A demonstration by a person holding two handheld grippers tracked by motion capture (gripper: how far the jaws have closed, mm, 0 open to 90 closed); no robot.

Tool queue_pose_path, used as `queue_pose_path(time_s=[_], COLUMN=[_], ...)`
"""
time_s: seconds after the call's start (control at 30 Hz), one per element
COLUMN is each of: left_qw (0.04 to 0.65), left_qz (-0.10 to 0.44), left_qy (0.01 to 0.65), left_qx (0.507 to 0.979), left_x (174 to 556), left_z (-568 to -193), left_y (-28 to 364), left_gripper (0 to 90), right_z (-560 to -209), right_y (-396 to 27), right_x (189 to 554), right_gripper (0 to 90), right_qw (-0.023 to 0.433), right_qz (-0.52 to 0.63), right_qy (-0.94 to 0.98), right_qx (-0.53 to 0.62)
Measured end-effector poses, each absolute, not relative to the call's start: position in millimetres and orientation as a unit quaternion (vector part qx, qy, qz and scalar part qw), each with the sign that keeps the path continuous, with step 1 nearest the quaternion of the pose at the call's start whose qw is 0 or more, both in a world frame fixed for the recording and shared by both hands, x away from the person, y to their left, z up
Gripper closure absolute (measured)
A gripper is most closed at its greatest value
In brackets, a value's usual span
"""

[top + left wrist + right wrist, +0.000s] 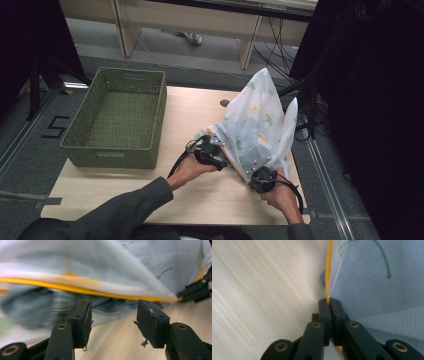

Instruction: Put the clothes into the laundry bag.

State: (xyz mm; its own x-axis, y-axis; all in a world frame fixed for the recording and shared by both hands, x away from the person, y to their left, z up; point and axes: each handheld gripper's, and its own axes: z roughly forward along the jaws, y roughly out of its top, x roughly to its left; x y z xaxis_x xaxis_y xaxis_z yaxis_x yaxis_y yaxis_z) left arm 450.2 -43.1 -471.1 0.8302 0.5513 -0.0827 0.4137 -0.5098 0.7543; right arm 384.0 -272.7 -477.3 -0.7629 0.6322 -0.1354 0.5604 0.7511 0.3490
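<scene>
Wooden tabletop [200,115] carries the work, with dark curtains to either side and desk legs beyond its far edge. On its left portion, well apart from both sets of fingers, stands an empty green woven basket [117,120]; its nearest wall leaves bare table between it and the left gripper [212,152].

Standing up from between the two grippers is the white mesh laundry bag [257,125], printed with green and yellow and edged in yellow trim [82,290]. It rises in two peaks, probably because it is held at its lower edge and lifted to shake it out.

Right gripper [329,302]: fingers pressed together, pinching the trim at the bag's corner.

Left gripper: fingers spread, nothing between them; the trim runs just beyond the fingertips, with bare wood beneath.
</scene>
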Motion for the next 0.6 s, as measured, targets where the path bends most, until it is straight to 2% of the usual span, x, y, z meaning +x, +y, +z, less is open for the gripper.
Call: queue_pose_path(time_s=[0.17, 0.23, 0.37, 0.4, 0.5, 0.53, 0.6], left_qw=[0.392, 0.387, 0.386, 0.385, 0.385, 0.384, 0.383], left_qz=[0.105, 0.108, 0.108, 0.108, 0.111, 0.110, 0.112], left_qy=[0.292, 0.301, 0.313, 0.312, 0.317, 0.317, 0.317], left_qx=[0.866, 0.865, 0.861, 0.862, 0.860, 0.860, 0.861], left_x=[450, 453, 457, 458, 460, 460, 461], left_z=[-470, -473, -477, -478, -479, -480, -480], left_y=[-28, -25, -22, -22, -21, -21, -21], left_gripper=[43.4, 42.6, 42.5, 42.5, 41.9, 41.9, 41.5], right_z=[-468, -464, -446, -446, -436, -436, -434], right_y=[-283, -284, -278, -278, -266, -266, -258], right_x=[379, 378, 375, 375, 375, 375, 377], right_gripper=[89.3, 86.1, 80.7, 80.7, 70.4, 70.4, 64.7], right_qw=[0.122, 0.133, 0.182, 0.182, 0.237, 0.237, 0.259], right_qz=[0.160, 0.173, 0.209, 0.209, 0.238, 0.238, 0.242], right_qy=[0.922, 0.918, 0.908, 0.908, 0.886, 0.886, 0.880], right_qx=[0.331, 0.332, 0.314, 0.314, 0.320, 0.320, 0.317])
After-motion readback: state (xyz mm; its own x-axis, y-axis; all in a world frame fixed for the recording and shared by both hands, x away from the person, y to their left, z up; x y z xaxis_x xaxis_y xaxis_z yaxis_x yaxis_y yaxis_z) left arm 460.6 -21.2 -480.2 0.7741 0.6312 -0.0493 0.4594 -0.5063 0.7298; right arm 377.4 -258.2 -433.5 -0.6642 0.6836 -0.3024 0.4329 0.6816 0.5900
